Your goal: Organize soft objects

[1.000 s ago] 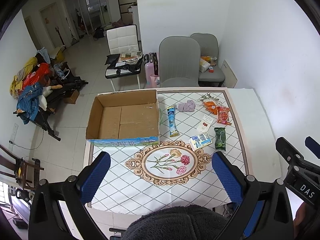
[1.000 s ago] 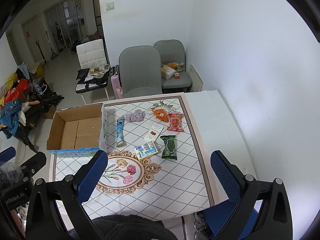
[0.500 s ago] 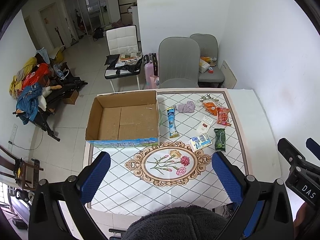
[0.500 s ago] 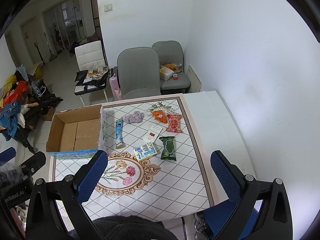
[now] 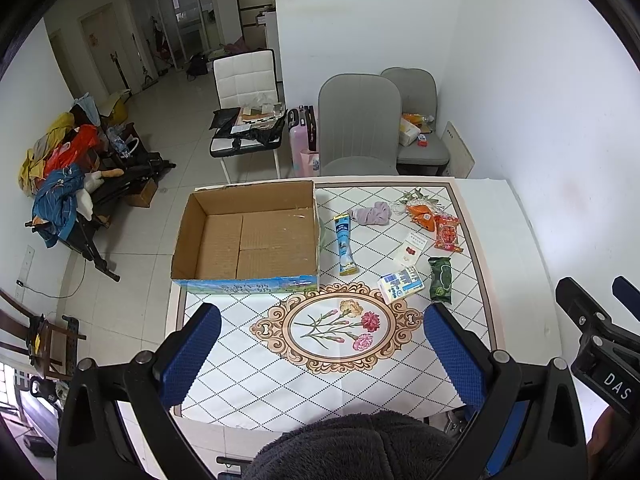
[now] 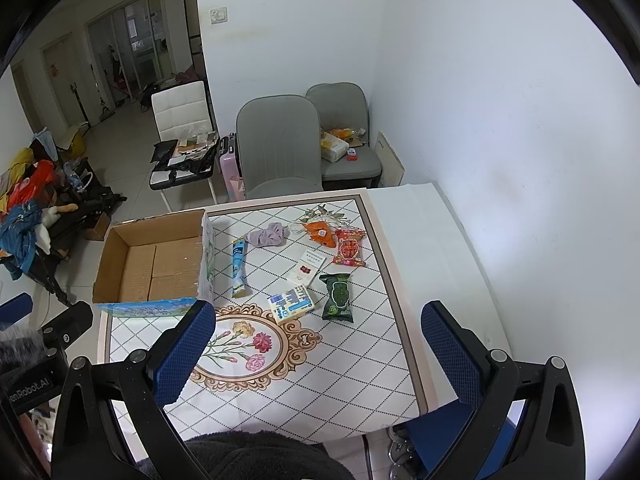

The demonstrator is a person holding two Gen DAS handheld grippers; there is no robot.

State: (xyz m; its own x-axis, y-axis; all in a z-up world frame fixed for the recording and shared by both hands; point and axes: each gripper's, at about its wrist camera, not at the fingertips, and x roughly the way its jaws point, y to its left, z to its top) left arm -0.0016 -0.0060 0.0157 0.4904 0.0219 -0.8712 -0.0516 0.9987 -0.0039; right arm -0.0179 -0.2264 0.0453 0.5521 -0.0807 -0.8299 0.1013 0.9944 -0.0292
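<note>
An open, empty cardboard box point(image 5: 248, 236) point(image 6: 154, 264) sits at the table's left. To its right lie a blue tube point(image 5: 345, 245) point(image 6: 238, 267), a lilac scrunchie point(image 5: 372, 214) point(image 6: 267, 235), an orange pouch point(image 5: 423, 216) point(image 6: 320, 233), a red packet point(image 5: 447, 233) point(image 6: 349, 247), a white card point(image 5: 412, 249) point(image 6: 307, 266), a blue-white tissue pack point(image 5: 401, 284) point(image 6: 291, 303) and a green packet point(image 5: 440, 278) point(image 6: 338, 296). My left gripper point(image 5: 320, 352) and my right gripper point(image 6: 320, 352) are both open and empty, high above the table's near edge.
The table point(image 5: 516, 240) stands against a white wall on the right. Two grey chairs point(image 5: 360, 120) and a white chair point(image 5: 246, 80) with clutter stand behind it. A pile of clothes point(image 5: 60, 176) lies at the far left.
Both views have shifted only slightly; the right gripper has drifted a little back and up. Nothing on the table has moved.
</note>
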